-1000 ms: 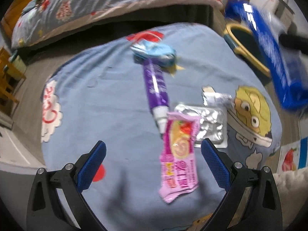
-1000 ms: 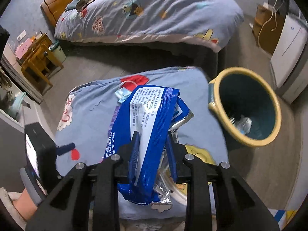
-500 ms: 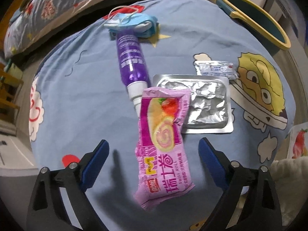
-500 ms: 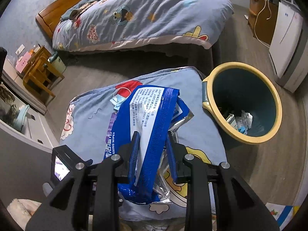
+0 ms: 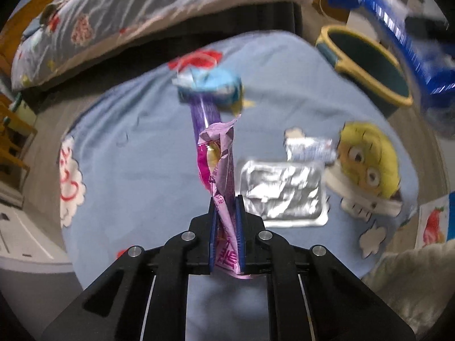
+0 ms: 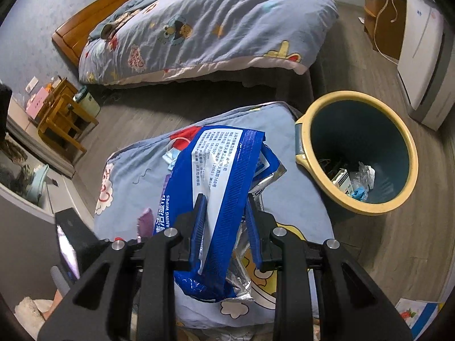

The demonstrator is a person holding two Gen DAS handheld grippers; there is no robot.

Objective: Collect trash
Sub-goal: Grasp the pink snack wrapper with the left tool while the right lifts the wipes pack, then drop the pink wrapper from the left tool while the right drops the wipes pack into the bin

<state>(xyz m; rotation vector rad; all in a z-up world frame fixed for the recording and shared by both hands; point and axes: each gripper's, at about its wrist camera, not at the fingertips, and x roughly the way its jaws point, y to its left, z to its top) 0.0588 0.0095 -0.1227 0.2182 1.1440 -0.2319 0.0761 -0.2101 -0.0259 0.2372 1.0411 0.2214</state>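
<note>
1. Left wrist view: the left gripper point(image 5: 226, 221) has just been closing its jaws, and they now pinch the pink snack wrapper point(image 5: 217, 164), which stands up crumpled between the blue pads, lifted off the blue cartoon-print cushion point(image 5: 136, 153); behind it lie a purple tube point(image 5: 203, 113) and a crumpled blue face mask point(image 5: 210, 85); to the right lie a silver foil blister pack point(image 5: 284, 196) and a small white sachet point(image 5: 310, 146); the yellow-rimmed bin point(image 5: 366, 65) stands beyond the cushion's far right edge, its inside blurred here.
2. Right wrist view: the right gripper point(image 6: 224, 227) has its jaws clamped on a blue wet-wipes packet point(image 6: 216, 182) above the cushion point(image 6: 133, 170); only this view looks into the bin point(image 6: 355, 153), showing scraps of trash at its bottom; it also shows a bed point(image 6: 204, 28) and a white appliance point(image 6: 421, 56) by the wall.
</note>
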